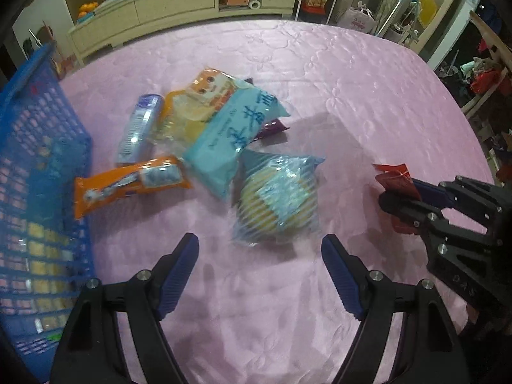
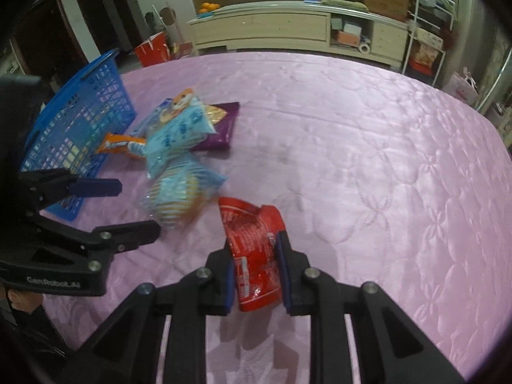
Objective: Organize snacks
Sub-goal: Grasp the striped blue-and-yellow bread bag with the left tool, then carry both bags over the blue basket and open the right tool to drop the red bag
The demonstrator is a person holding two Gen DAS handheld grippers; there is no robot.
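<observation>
Far left, the blue basket [image 1: 38, 166] sits on the pink quilt [image 1: 352, 102], its mesh wall showing small packets inside. Just beside it, an orange packet [image 1: 128, 182] lies flat with one end against the basket wall, and behind that a silvery tube [image 1: 139, 128] points away from the camera. Moving right, we hit the heap: a clear bag with an orange top [image 1: 198, 96], a light-blue pack [image 1: 230, 137] lying across it, and a purple pack [image 2: 220, 128] poking out from underneath. Nearest the camera, a striped blue bag [image 1: 278, 198] with something round and yellow inside touches the light-blue pack's lower end.

Left gripper [image 1: 260, 275] hangs over bare quilt right in front of that striped bag, fingers [image 1: 179, 272] spread wide, nothing between them.

Over to the right now, well apart from the heap, and here's the action: the right gripper [image 2: 256, 272] has the red packet [image 2: 252, 243] pinched between its blue pads, fingers drawn in against both sides of it. The packet's top sticks out beyond the fingertips, crumpled and bent, pointing toward the striped bag. I can't tell whether its far end touches the quilt.

Behind everything, a cream cabinet [image 2: 288, 28] runs along the wall.
</observation>
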